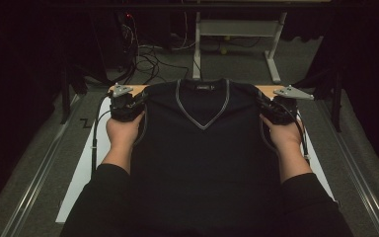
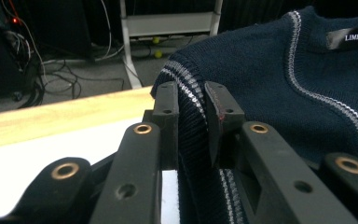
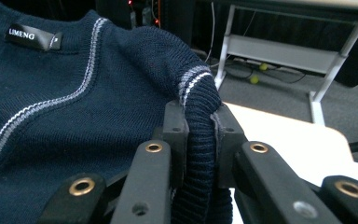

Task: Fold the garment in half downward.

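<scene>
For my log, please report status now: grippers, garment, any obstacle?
Left gripper shut on vest armhole edge; right gripper likewise. Navy vest front up, V-neck far. Nothing in the way.

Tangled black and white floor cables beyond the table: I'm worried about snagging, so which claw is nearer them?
Left. The left claw, shut on the navy knitted vest's armhole, sits on the cables' side; the right claw grips the opposite armhole, farther across.
</scene>
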Tool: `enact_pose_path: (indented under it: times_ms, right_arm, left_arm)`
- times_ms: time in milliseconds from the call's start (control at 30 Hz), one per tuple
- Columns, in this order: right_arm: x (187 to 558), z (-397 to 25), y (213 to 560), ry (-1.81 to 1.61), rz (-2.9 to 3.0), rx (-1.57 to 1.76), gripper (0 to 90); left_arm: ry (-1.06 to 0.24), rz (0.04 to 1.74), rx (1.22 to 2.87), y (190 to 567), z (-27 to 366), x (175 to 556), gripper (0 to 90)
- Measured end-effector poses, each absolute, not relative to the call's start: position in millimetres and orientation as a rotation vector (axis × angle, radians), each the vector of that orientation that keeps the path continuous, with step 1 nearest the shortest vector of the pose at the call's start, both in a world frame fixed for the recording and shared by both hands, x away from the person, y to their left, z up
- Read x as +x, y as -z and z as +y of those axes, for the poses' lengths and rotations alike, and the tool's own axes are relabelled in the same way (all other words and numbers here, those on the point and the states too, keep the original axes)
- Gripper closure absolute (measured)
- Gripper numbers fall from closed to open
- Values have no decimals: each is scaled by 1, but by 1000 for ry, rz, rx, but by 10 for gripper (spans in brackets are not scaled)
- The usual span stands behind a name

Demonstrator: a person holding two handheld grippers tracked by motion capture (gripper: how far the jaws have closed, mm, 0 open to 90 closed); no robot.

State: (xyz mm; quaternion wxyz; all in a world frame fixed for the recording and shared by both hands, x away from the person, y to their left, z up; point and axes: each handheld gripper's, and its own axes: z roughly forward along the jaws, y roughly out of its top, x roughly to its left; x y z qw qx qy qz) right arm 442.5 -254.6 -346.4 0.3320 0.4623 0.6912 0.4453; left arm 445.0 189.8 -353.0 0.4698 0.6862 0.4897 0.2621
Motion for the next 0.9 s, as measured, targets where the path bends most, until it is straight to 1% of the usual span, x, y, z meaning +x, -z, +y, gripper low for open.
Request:
enact_pose_path:
  times_ms: [300,767,900]
  right_arm:
    - [451,-253,320,-1186,1744,1174,798]
    - [458,-251,260,-1240,1631,1109,797]
    - [460,-251,256,-1249,1631,1103,797]
  left_arm:
    - [-674,1177,1649,328,196,456,730]
    - [-766,1128,1590,277,197,463,734]
    - [-757,1126,1606,276,198,466,734]
